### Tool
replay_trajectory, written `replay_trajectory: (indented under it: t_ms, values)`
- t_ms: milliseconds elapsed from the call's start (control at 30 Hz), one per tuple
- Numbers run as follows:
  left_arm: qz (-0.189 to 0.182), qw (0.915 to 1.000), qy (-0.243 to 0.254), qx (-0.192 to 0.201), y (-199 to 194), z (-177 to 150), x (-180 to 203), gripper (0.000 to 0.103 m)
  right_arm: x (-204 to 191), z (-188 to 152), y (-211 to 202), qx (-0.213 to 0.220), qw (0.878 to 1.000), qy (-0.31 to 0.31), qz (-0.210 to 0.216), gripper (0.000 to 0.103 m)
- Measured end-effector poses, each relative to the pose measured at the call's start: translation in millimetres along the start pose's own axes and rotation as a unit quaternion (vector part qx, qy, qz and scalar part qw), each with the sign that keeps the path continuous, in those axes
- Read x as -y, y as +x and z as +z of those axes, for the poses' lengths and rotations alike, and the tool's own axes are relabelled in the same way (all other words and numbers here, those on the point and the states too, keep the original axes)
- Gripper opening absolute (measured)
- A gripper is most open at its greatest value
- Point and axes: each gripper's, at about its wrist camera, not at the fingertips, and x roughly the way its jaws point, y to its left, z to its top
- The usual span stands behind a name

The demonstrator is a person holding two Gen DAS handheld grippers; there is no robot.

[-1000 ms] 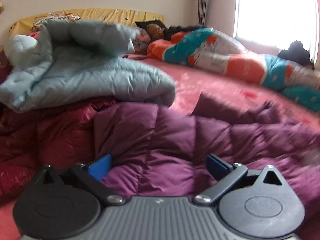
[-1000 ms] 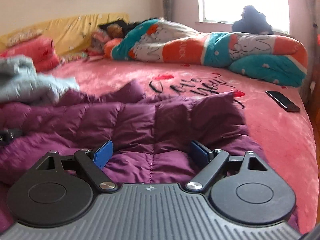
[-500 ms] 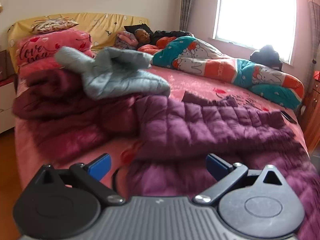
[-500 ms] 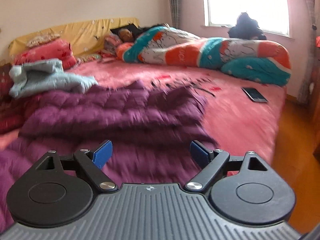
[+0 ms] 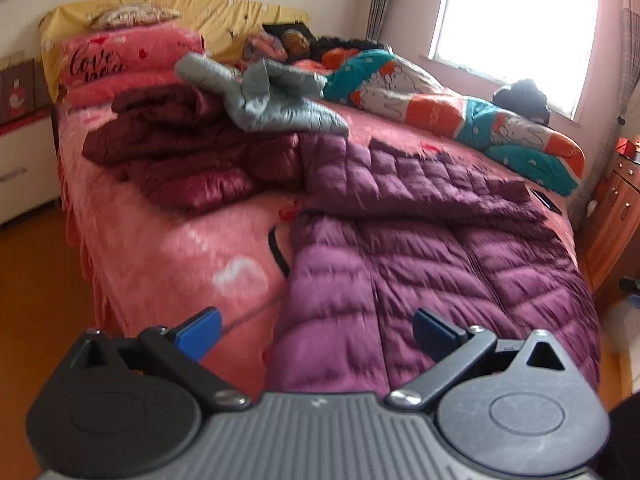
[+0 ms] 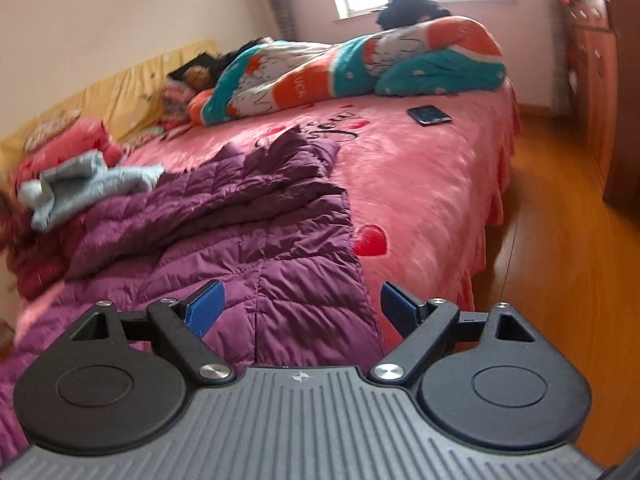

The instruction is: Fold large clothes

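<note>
Lengthwise, my purple down coat (image 5: 432, 240) runs from the bed's (image 5: 160, 240) foot toward the headboard; left tool (image 5: 316, 330) and right tool (image 6: 300, 308) both gape, empty.

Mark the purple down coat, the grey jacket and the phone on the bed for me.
purple down coat (image 5: 432, 264): left wrist view, quilted front beside the zip.
grey jacket (image 5: 280, 108): left wrist view, crumpled middle.
phone (image 6: 429, 114): right wrist view, dark screen.
</note>
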Motion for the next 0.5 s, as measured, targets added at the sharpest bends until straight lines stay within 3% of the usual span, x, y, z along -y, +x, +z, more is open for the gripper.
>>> replay_trajectory:
  t_ms: [200,333,500]
  values:
    - [-0.012,0.9997,-0.014,-0.015,-15,-16,-5,0.101,3,-10,-17,0.007,0.999,0.053,0.0,0.103]
    - [-0.042,0.9979,-0.04,-0.03,-29,-21,-12,0.101,3,-15,-21,0.009,0.997,0.079,0.008,0.103]
    - [-0.062,0.9936,-0.059,-0.074,-26,-31,-17,0.102,-4,-14,-9,0.004,0.997,0.079,0.004,0.103]
